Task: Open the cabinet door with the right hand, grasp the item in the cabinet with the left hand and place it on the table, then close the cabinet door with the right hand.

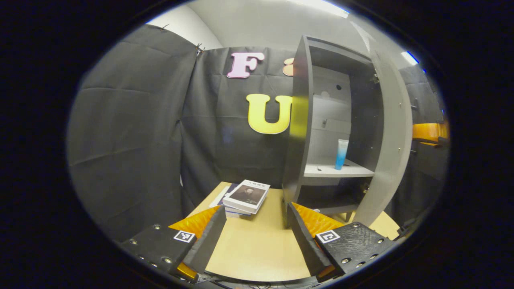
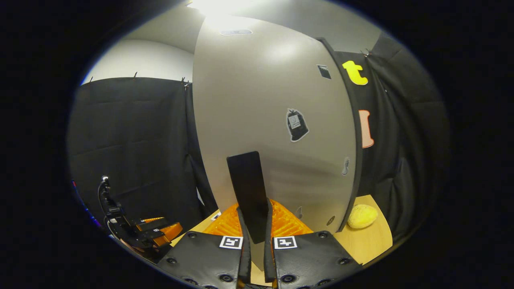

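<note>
Black-draped booth, light wooden table (image 1: 249, 245): right gripper (image 2: 257, 237) pinches grey cabinet door's (image 2: 273, 120) dark flat handle (image 2: 249, 188), door open; left gripper (image 1: 253, 237) spread, next reach blue-white tube (image 1: 341, 154) upright on cabinet shelf (image 1: 353, 171).

Left gripper view: low over the table (image 1: 257, 249), facing the open cabinet (image 1: 333, 132) from a short way off. Right gripper view: hard against the door (image 2: 273, 120), facing its outer side. Shared: door (image 1: 391, 144), table (image 2: 369, 241).
</note>
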### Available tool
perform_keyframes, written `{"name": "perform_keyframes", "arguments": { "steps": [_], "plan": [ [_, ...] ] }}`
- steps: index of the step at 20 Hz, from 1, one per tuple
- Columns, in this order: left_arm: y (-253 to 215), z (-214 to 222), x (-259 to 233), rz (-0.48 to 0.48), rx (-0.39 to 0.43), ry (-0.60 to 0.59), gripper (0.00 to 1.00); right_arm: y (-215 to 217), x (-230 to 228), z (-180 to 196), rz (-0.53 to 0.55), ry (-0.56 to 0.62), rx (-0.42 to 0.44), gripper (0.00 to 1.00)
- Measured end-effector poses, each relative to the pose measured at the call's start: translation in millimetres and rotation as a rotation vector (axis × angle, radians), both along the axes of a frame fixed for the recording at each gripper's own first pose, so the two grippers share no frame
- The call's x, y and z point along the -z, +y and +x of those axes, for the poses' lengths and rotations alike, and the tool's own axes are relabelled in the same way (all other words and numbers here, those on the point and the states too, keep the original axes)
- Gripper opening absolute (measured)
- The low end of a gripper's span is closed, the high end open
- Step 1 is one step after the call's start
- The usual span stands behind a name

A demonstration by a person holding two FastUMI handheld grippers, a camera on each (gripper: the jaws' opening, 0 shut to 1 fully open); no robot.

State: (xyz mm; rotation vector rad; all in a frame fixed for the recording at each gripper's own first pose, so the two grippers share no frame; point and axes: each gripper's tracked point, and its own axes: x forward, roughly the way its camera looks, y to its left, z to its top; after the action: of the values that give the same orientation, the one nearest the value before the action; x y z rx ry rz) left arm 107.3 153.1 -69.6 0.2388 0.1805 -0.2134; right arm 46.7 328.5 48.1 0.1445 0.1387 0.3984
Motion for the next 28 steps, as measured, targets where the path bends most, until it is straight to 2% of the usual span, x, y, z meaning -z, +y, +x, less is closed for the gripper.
{"name": "perform_keyframes", "arguments": {
  "steps": [3, 4, 6, 7, 10, 11, 13, 14, 16, 19, 23, 24, 25, 26, 27, 28],
  "plan": [
    [-33, 5, 2, -0.022, 0.068, 0.009, 0.94, -18, 2, -16, 0.018, 0.004, 0.055, 0.12],
    [-46, 7, 4, -0.022, 0.098, 0.016, 0.94, -25, 1, -19, 0.024, 0.007, 0.073, 0.14],
    [-69, 9, 8, -0.002, 0.156, 0.019, 0.92, -40, 0, -27, 0.027, 0.001, 0.107, 0.12],
    [-79, 10, 12, 0.007, 0.184, 0.022, 0.92, -48, -1, -34, 0.025, -0.009, 0.121, 0.14],
    [-112, 15, 27, 0.019, 0.25, 0.045, 0.96, -73, 0, -51, 0.038, -0.023, 0.175, 0.14],
    [-122, 16, 31, 0.014, 0.269, 0.053, 0.92, -82, 0, -53, 0.039, -0.022, 0.195, 0.13],
    [-140, 16, 38, -0.001, 0.302, 0.069, 0.92, -103, -1, -50, 0.059, -0.016, 0.236, 0.13],
    [-148, 17, 41, -0.01, 0.316, 0.076, 0.96, -112, -1, -49, 0.081, -0.009, 0.254, 0.13],
    [-162, 15, 48, -0.022, 0.347, 0.094, 0.92, -128, 0, -51, 0.115, -0.002, 0.289, 0.13],
    [-173, 16, 56, -0.012, 0.374, 0.105, 0.92, -156, -1, -58, 0.13, -0.003, 0.35, 0.12],
    [-180, 18, 65, -0.001, 0.391, 0.115, 0.94, -189, -5, -59, 0.074, -0.017, 0.424, 0.08],
    [-180, 19, 66, 0.0, 0.385, 0.114, 0.94, -194, -5, -60, 0.062, -0.018, 0.43, 0.06],
    [-180, 20, 64, -0.008, 0.382, 0.106, 0.92, -196, -4, -59, 0.059, -0.013, 0.428, 0.0],
    [-184, 22, 61, -0.02, 0.387, 0.097, 0.92, -197, -3, -61, 0.057, -0.015, 0.419, 0.15],
    [-186, 23, 59, -0.026, 0.391, 0.09, 0.94, -197, -1, -59, 0.054, -0.022, 0.408, 0.06],
    [-188, 24, 57, -0.026, 0.393, 0.082, 0.94, -198, 0, -59, 0.052, -0.03, 0.4, 0.06]
  ]
}}
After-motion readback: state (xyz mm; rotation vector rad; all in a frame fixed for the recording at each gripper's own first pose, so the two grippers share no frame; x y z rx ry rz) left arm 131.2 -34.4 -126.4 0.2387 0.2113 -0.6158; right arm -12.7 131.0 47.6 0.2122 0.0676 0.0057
